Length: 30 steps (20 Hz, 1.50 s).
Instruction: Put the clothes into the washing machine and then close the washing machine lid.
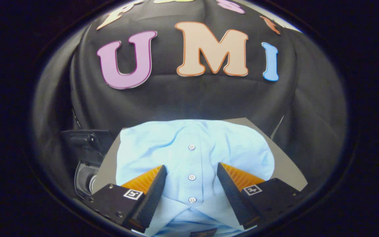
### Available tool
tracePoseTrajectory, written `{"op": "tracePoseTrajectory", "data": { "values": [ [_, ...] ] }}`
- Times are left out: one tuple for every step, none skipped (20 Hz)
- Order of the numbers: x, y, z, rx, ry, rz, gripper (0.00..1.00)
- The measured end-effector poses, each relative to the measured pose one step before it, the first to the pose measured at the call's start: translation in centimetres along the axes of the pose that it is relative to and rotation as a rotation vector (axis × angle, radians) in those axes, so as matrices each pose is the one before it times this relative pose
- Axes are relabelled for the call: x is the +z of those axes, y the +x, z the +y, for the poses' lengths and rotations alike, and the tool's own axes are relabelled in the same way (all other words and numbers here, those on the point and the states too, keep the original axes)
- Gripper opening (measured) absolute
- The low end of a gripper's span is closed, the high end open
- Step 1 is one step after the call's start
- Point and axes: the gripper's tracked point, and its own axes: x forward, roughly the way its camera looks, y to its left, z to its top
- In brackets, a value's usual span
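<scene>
A folded light-blue button shirt [192, 154] lies on a grey surface [290, 168]. Its button placket runs straight between my two fingers, with three white buttons showing and the collar nearest me. My gripper [192, 172] is open, its fingers [150, 191] set wide on either side of the placket, just above or on the cloth; I cannot tell whether they touch it. Beside the surface, beyond the left finger, sits the washing machine [86, 154], a dark body with a round pale opening partly showing.
Black cloth walls close in the booth behind the shirt and on both sides. The grey surface shows bare strips beside the right finger and along the shirt's left side. Its far edge meets the back wall.
</scene>
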Motion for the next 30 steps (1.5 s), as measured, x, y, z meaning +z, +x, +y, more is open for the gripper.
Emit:
{"op": "tracePoseTrajectory", "data": {
  "values": [
    [0.423, -0.494, 0.584, 0.04065, -0.04969, -0.05161, 0.95],
    [-0.188, 0.182, 0.189, 0.01251, -0.03786, -0.03078, 0.79],
    [0.051, -0.143, -0.004, -0.01264, -0.00062, 0.01044, 0.64],
    [-0.004, -0.629, -0.288, -0.01926, -0.00179, 0.01785, 0.48],
    [-0.337, -0.268, 0.033, -0.02312, 0.01049, 0.04187, 0.33],
    [-0.395, -0.447, 0.307, -0.0082, -0.00967, 0.01722, 0.17],
    [-0.188, -0.613, 0.462, 0.01587, -0.03201, 0.00022, 0.15],
    [-0.195, -0.73, 0.467, 0.0151, -0.00842, 0.00314, 0.11],
    [0.055, -0.64, 0.34, 0.01944, 0.04069, -0.00356, 0.09],
    [-0.194, -0.454, 0.511, 0.0222, 0.05634, -0.00235, 0.09],
    [0.216, -0.722, 0.266, 0.01581, 0.04385, -0.02104, 0.06],
    [0.664, -0.568, -0.305, 0.00274, 0.02823, -0.03425, 0.04],
    [0.467, -0.747, -0.2, -0.00266, 0.02787, -0.02047, 0.03],
    [0.403, -0.753, 0.289, 0.00907, 0.02188, -0.01983, 0.03],
    [0.377, -0.823, 0.268, 0.00762, 0.01667, -0.00876, 0.03],
    [0.943, -0.6, 0.003, -0.00131, 0.01026, -0.02854, 0.03],
    [0.699, -0.565, 0.293, 0.00838, 0.01033, -0.01108, 0.03],
    [0.764, -0.793, 0.597, 0.00886, 0.01202, -0.01908, 0.03],
    [0.832, -0.719, 0.539, 0.00688, 0.00871, -0.01583, 0.03],
    [1.036, -0.684, 0.778, 0.01331, 0.00892, -0.02401, 0.03],
    [0.67, -0.451, 0.976, 0.02367, 0.0103, -0.0068, 0.03],
    [0.205, -0.312, 1.128, 0.02709, 0.02083, -0.00399, 0.02],
    [0.297, -0.299, 1.255, 0.02723, 0.01583, -0.00217, 0.03],
    [0.418, -0.175, 1.267, 0.02324, 0.01212, -0.01183, 0.03],
    [0.237, -0.046, 1.347, 0.0298, 0.00589, -0.0022, 0.03],
    [-0.066, -0.011, 1.279, 0.02714, 0.00709, 0.00426, 0.03],
    [0.115, -0.004, 1.334, 0.02811, 0.00713, -0.00052, 0.03],
    [-0.244, 0.326, 1.364, 0.02519, 0.00438, 0.00109, 0.02],
    [0.027, 0.307, 1.197, 0.01909, 0.00648, -0.0067, 0.03],
    [-0.204, 0.355, 1.143, 0.02054, 0.00961, 0.00354, 0.02]
  ]
}}
